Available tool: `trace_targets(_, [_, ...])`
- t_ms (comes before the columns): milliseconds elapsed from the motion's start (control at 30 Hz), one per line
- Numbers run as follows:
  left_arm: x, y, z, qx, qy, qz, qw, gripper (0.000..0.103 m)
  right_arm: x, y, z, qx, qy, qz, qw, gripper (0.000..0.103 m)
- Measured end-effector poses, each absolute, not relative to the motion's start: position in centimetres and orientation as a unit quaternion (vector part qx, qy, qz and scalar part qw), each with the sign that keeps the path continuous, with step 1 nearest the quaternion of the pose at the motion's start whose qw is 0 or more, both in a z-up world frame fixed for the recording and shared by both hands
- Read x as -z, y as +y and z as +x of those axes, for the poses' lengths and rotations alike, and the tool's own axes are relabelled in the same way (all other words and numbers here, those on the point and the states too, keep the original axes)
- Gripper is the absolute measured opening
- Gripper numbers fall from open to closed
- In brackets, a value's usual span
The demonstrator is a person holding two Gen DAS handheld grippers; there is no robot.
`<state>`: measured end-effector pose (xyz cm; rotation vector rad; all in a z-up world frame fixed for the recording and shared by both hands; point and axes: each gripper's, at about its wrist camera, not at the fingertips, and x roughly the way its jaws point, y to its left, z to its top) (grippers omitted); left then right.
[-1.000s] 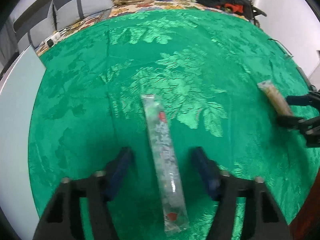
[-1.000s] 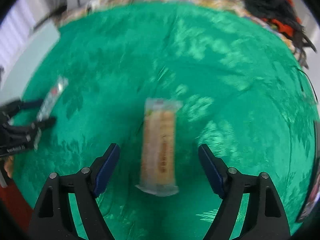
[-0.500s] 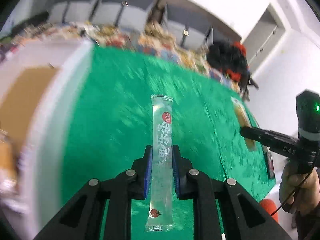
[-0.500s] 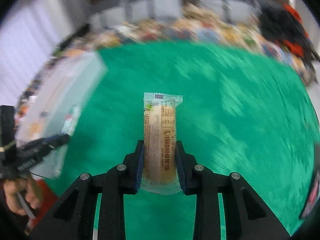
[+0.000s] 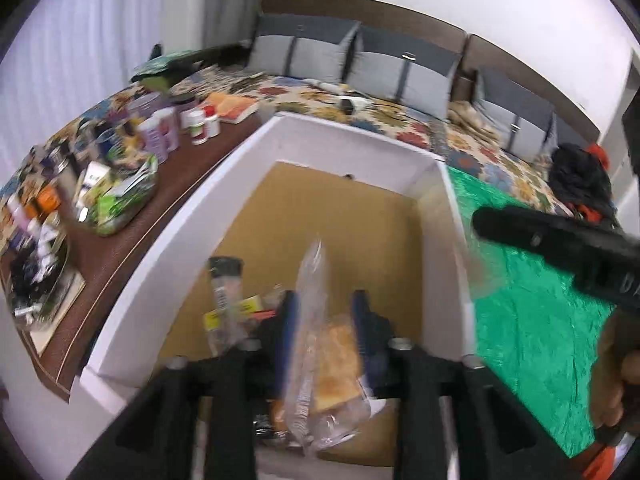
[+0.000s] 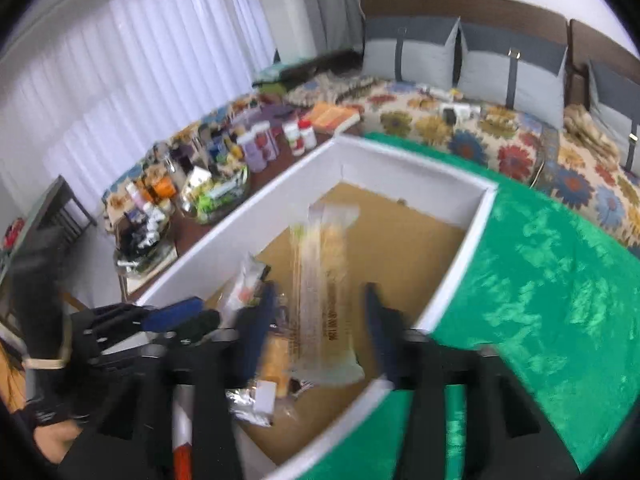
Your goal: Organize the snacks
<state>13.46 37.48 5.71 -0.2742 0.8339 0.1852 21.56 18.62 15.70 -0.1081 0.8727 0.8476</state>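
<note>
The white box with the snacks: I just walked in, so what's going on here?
A person holds a gripper in each hand over the white box on the green cloth. Both jaws are opening. The clear packet sits loose in the left gripper; the biscuit bar in the right gripper. Other snacks already lie inside.

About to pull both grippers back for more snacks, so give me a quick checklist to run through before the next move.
1. Left gripper over the white box: ok.
2. Right gripper over the box: ok.
3. Left jaws opening, clear packet between them, pads apart from it: ok.
4. Right jaws opening, wafer packet between them, dropping free: ok.
5. Both packets settled on the box floor: cannot tell, blurred.
6. Grippers clear of each other: cannot tell.
</note>
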Motion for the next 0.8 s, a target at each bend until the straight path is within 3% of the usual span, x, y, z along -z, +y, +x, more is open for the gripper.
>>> trace_targets(33, [-5.5,37.9,12.9,-0.096,0.400,-0.133,0.902,0.063,-14.9,19.0,21.7,-0.392,0.416,-0.050,0.819,0.064])
trace_targets(67, [-5.5,37.9,12.2,-0.100,0.391,-0.127,0.906,0.072,-14.3,19.2,21.6,-0.387,0.423,-0.045,0.818,0.064])
trace_targets(233, [-6.5,36.6,10.7,-0.121,0.368,-0.061,0.920,0.086,-15.3,17.3,20.7,-0.380,0.415,-0.044,0.826,0.064])
trace_targets(367, [-8.4,36.0,9.3,-0.149,0.344,-0.055,0.925,0.103,-17.2,16.3,19.2,-0.376,0.381,-0.060,0.842,0.074])
trace_targets(500, [-9.6,36.5,7.3,-0.207,0.315,-0.086,0.922,0.103,-18.8,15.8,17.2,-0.375,0.353,-0.075,0.854,0.081])
trace_targets(667, [-9.3,37.3,7.2,-0.215,0.371,-0.084,0.900,0.103,-19.9,15.4,15.1,-0.370,0.311,-0.086,0.871,0.084])
trace_targets(800, [-9.2,37.8,6.6,-0.230,0.370,-0.097,0.895,0.103,-19.7,16.2,14.8,-0.371,0.328,-0.099,0.863,0.084])
